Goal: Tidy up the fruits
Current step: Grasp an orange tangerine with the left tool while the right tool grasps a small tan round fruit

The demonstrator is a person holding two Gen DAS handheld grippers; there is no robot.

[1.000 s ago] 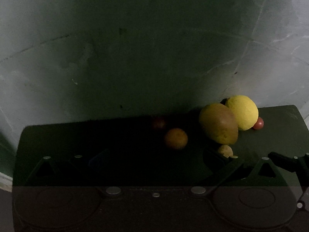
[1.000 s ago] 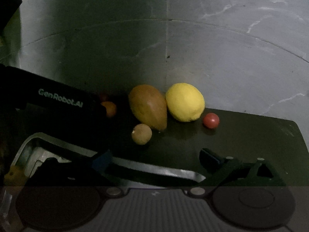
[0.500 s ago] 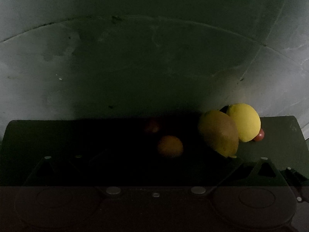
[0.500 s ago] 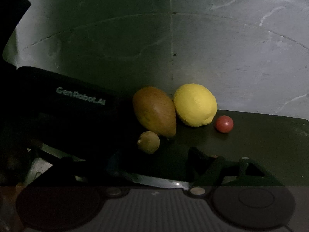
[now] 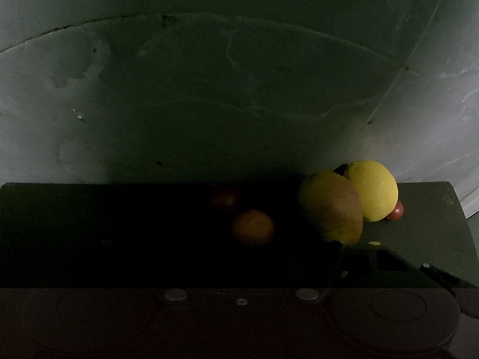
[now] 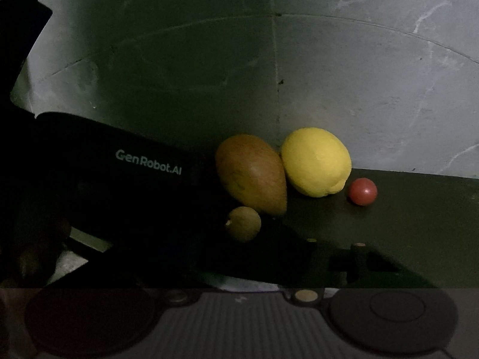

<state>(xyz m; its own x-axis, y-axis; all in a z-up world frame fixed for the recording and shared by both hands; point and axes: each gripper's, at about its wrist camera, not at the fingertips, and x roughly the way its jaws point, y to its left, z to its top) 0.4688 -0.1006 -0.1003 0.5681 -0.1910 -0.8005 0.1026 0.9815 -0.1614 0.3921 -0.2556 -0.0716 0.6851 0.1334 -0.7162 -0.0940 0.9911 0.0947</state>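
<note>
I saw a dark green mat [image 6: 419, 209] lying on a pale marble-veined tiled floor [image 6: 374, 89], and the fruit sat directly on the mat. From my right wrist camera, a mango [image 6: 250, 173] lay tilted and touched a lemon [image 6: 315, 161] on its right. A cherry tomato [image 6: 362, 191] rested just beside the lemon, apart from it. A small yellowish round fruit [image 6: 244, 223] sat just in front of the mango. My left wrist camera added 2 more in deep shadow left of the mango: an orange [image 5: 254, 226] and, behind it, a dim reddish fruit [image 5: 224, 199].
</note>
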